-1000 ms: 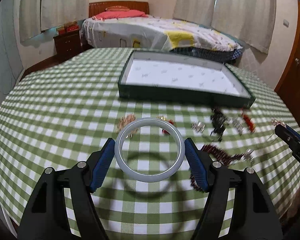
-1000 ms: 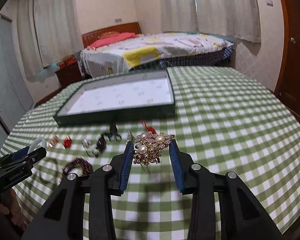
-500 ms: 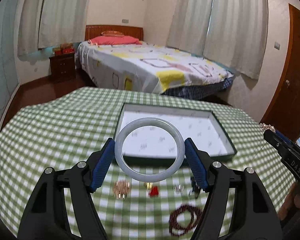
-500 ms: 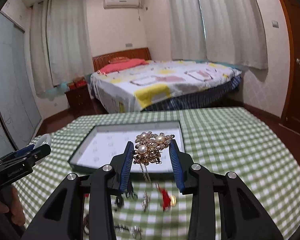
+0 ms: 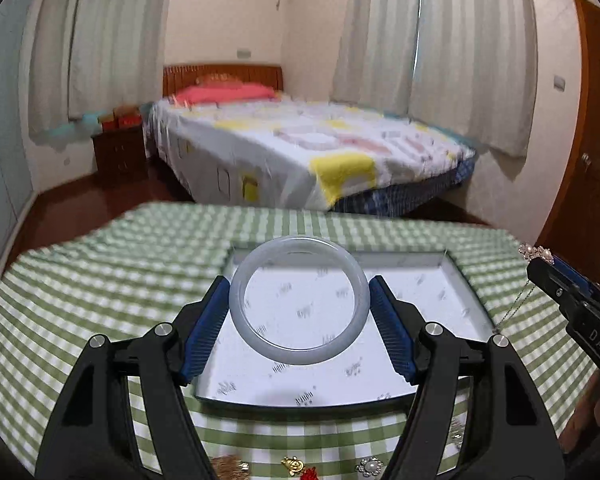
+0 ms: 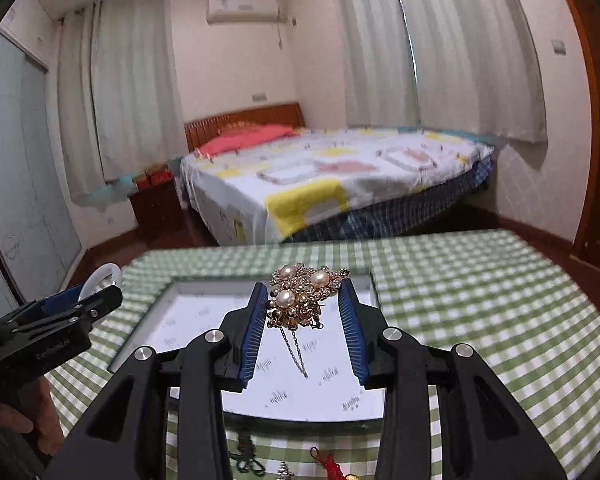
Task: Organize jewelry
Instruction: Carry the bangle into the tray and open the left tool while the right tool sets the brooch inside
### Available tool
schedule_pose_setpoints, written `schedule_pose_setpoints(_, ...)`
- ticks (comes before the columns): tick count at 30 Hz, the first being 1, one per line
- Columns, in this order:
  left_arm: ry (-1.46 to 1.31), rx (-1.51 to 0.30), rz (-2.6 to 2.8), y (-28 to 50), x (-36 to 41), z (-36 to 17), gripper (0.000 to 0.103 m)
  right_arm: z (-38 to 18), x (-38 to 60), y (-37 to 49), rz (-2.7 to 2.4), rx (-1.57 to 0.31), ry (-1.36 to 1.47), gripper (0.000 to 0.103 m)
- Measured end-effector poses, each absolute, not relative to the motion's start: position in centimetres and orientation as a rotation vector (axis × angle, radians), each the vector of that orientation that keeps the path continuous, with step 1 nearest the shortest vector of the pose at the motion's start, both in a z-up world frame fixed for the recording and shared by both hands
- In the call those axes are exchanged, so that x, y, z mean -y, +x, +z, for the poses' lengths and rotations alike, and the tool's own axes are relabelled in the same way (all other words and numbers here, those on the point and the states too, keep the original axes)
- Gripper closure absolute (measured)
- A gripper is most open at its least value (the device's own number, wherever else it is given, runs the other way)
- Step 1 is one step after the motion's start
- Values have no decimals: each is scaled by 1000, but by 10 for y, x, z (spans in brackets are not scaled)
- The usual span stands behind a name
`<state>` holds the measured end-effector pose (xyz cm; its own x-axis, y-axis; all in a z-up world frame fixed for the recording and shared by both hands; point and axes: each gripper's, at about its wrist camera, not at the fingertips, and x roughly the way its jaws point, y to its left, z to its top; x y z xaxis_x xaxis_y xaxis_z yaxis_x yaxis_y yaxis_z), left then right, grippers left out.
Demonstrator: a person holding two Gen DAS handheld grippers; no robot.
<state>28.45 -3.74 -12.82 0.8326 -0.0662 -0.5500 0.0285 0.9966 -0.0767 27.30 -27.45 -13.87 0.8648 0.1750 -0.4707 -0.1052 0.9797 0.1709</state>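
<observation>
My left gripper is shut on a pale grey-white bangle and holds it above the white-lined, dark green jewelry tray. My right gripper is shut on a gold brooch with pearls, its chain hanging down, above the same tray. The right gripper shows at the right edge of the left wrist view; the left gripper with the bangle shows at the left of the right wrist view.
The green checked tablecloth covers the table. Several small jewelry pieces lie on the cloth in front of the tray, among them a red tassel piece. A bed and nightstand stand behind the table.
Both grippers have risen from the tabletop and moved forward over the tray, each still holding its piece. The loose jewelry now lies below and behind them.
</observation>
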Motion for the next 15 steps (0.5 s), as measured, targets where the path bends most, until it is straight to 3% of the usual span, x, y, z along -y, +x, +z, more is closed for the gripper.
schedule_pose_setpoints(5, -75, -732, -58, 316, 39, -177, 34, -179, 270, 291, 150, -634, 122, 66)
schedule_pose_setpoints(15, -77, -868, -57, 334, 35, -216, 34, -225, 266, 310, 138, -826, 123, 66)
